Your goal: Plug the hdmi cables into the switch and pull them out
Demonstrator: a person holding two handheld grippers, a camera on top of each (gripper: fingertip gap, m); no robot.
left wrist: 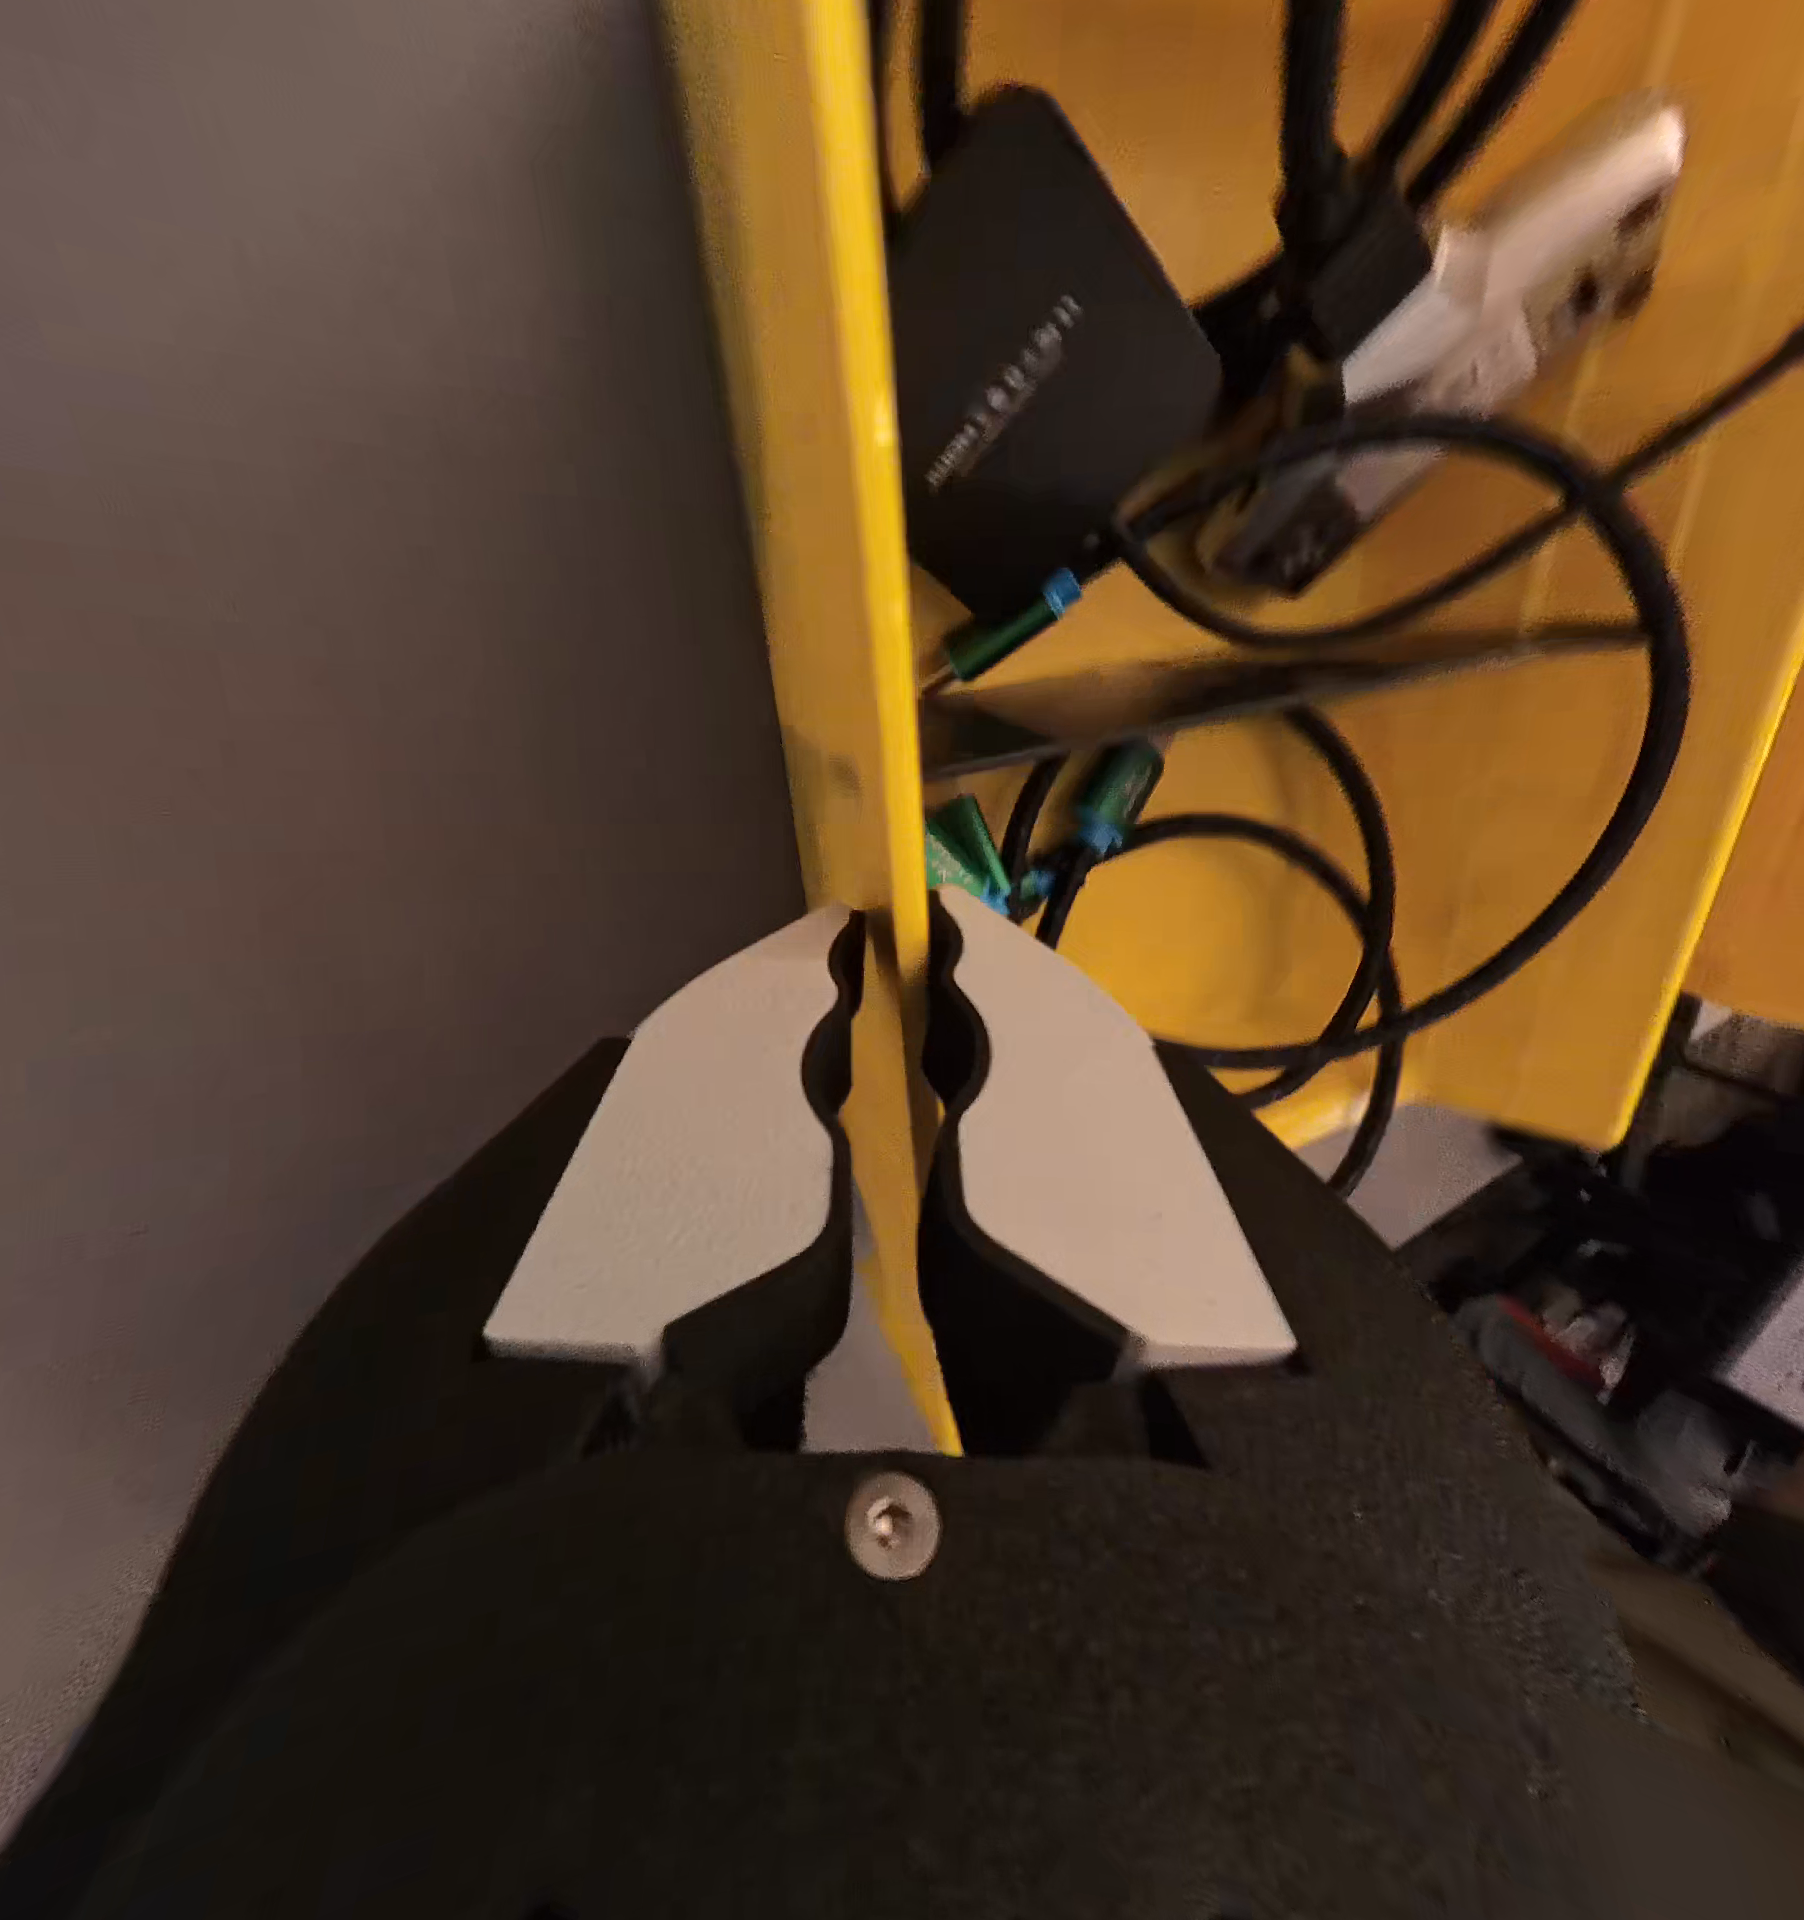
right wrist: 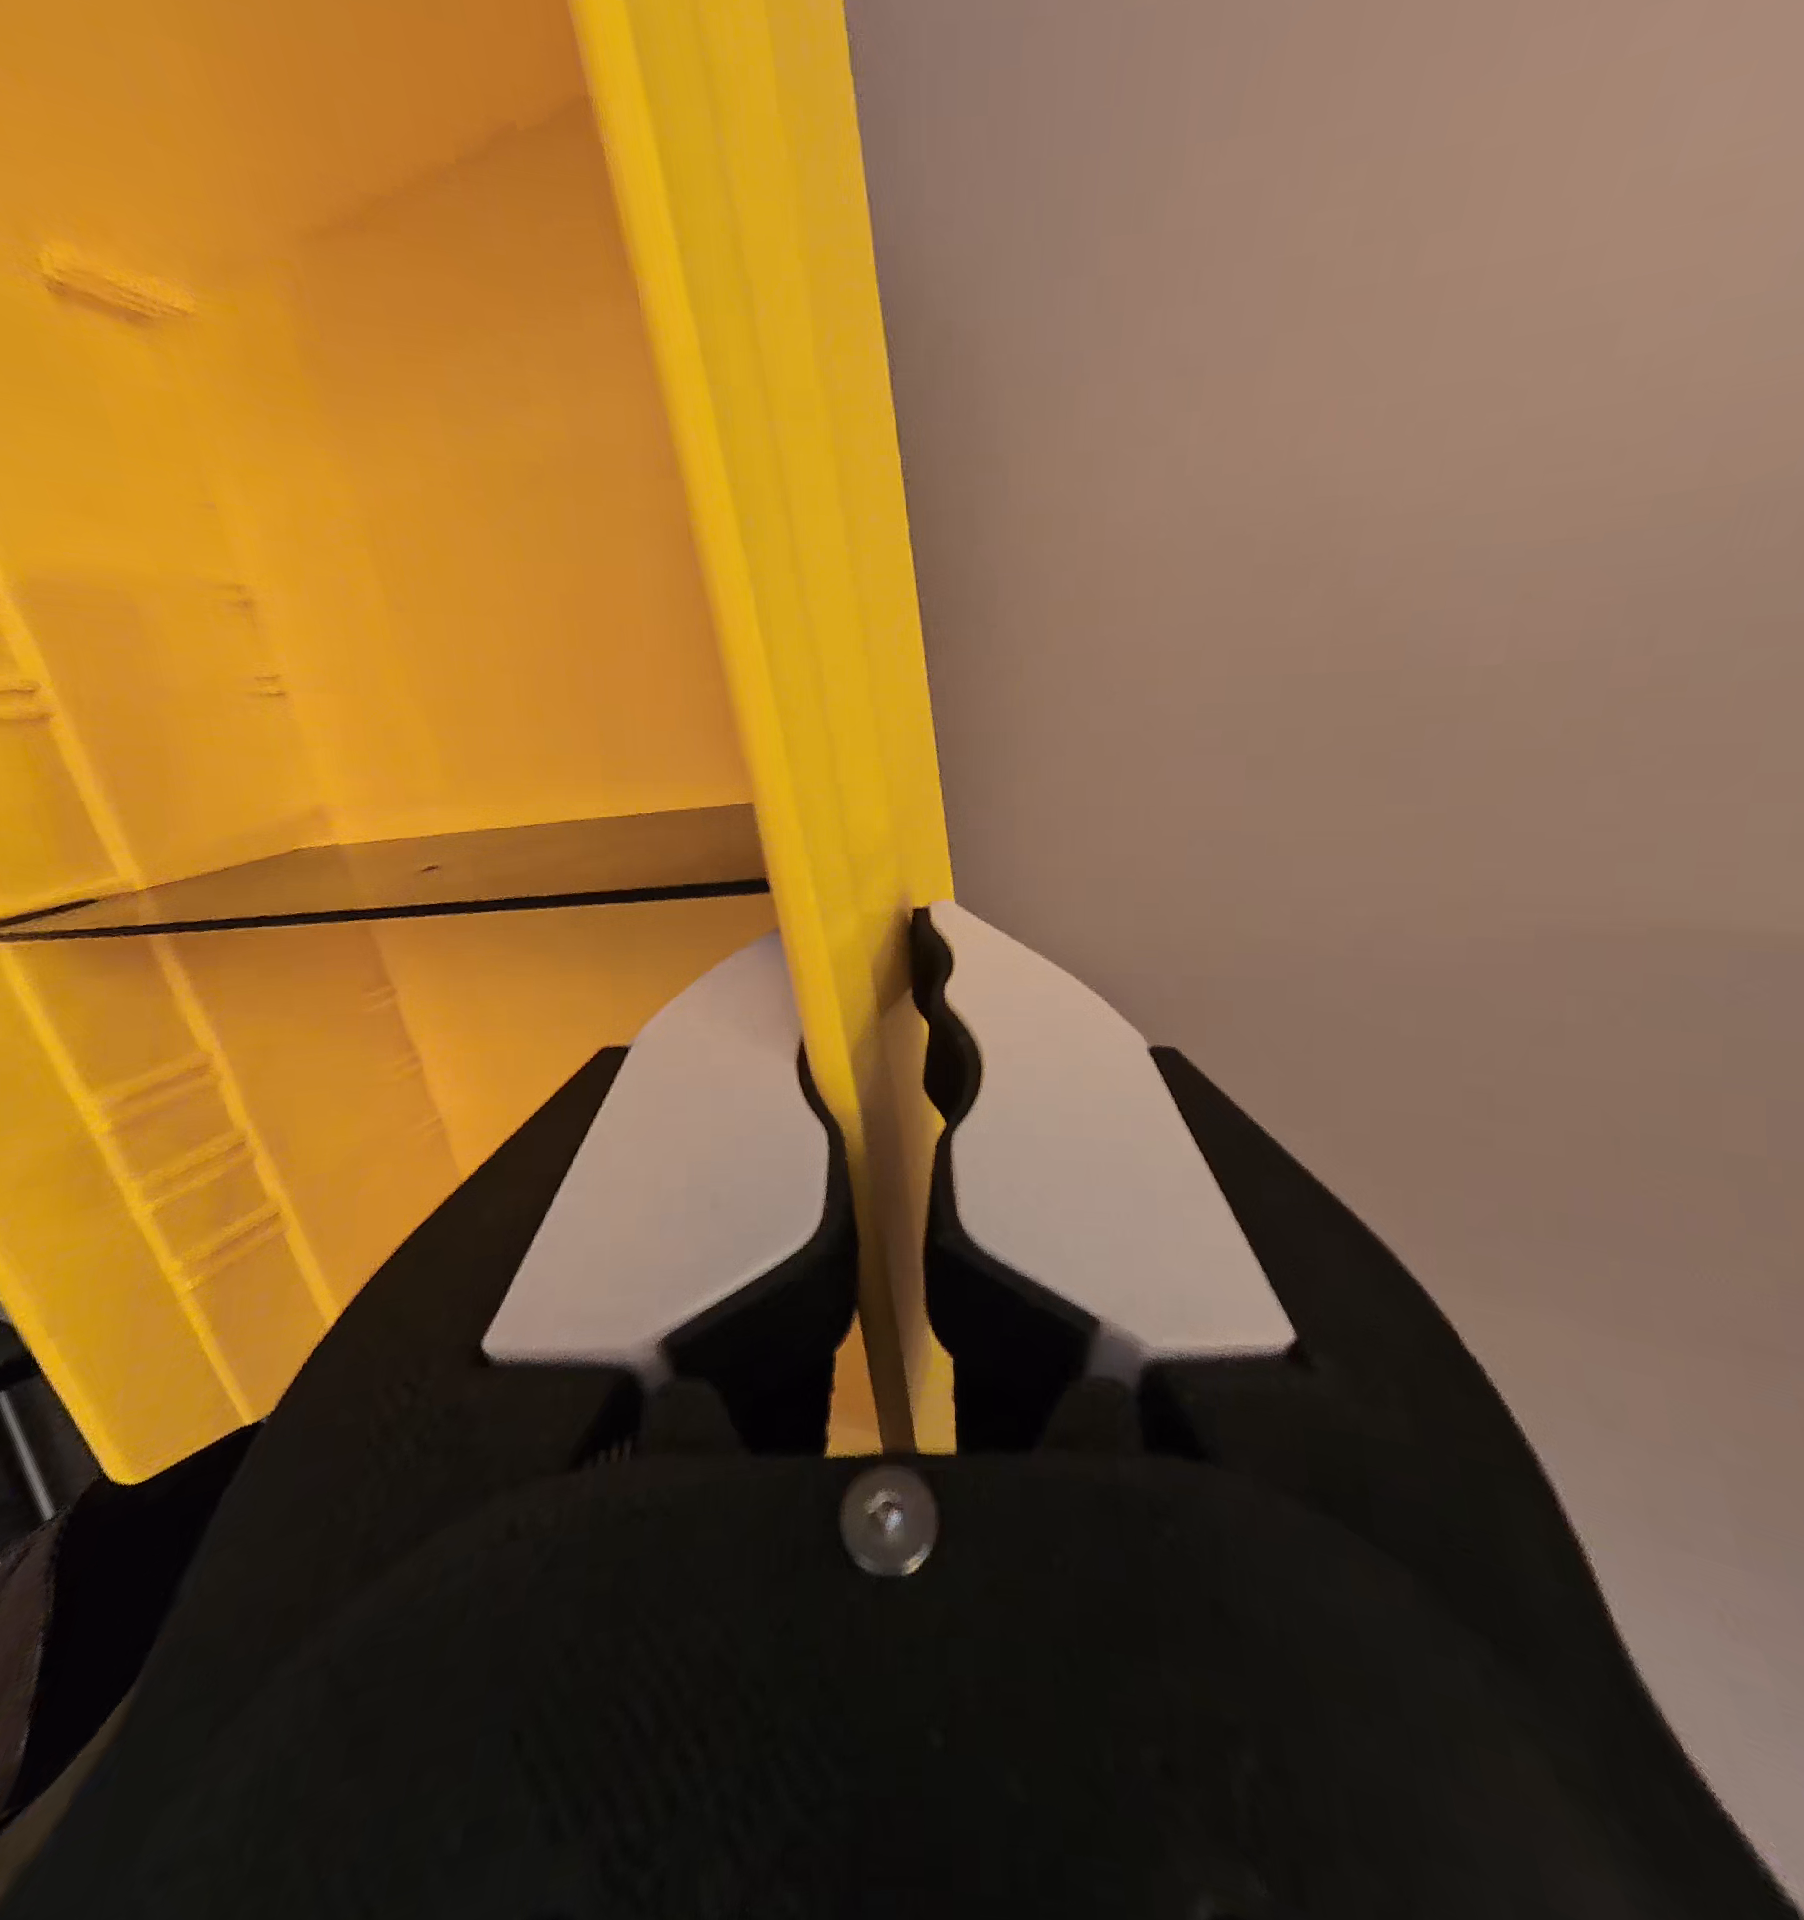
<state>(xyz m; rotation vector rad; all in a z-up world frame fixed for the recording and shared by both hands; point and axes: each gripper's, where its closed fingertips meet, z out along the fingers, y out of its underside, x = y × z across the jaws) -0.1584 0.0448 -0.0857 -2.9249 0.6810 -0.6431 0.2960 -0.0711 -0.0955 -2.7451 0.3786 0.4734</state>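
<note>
Gripping the yellow bin [left wrist: 773, 436] by opposite walls, most likely to carry or steady it before any cable work begins. Left gripper [left wrist: 893, 925] pinching the bin's left wall, jaws narrowed onto the thin yellow rim running up the centre of the left wrist view. Right gripper [right wrist: 856, 925] clamping the opposite wall the same way, jaws drawn in on the rim in the middle of the right wrist view, plain grey wall filling the right half of that frame. Black switch [left wrist: 1033, 343] lying inside the bin, upper centre of the left wrist view, well above and to the right of the left jaws, apart from them. Black hdmi cables [left wrist: 1563, 665] looping through the right half of that frame, some running up past the switch; blurred, so not telling whether any are seated. Green plugs [left wrist: 1002, 634] sitting near the dark divider [left wrist: 1293, 675], between switch and jaws. Nothing of the switch showing in the right wrist view, only yellow interior and the divider [right wrist: 410, 883] at left. Judging no plugging yet under way.
</note>
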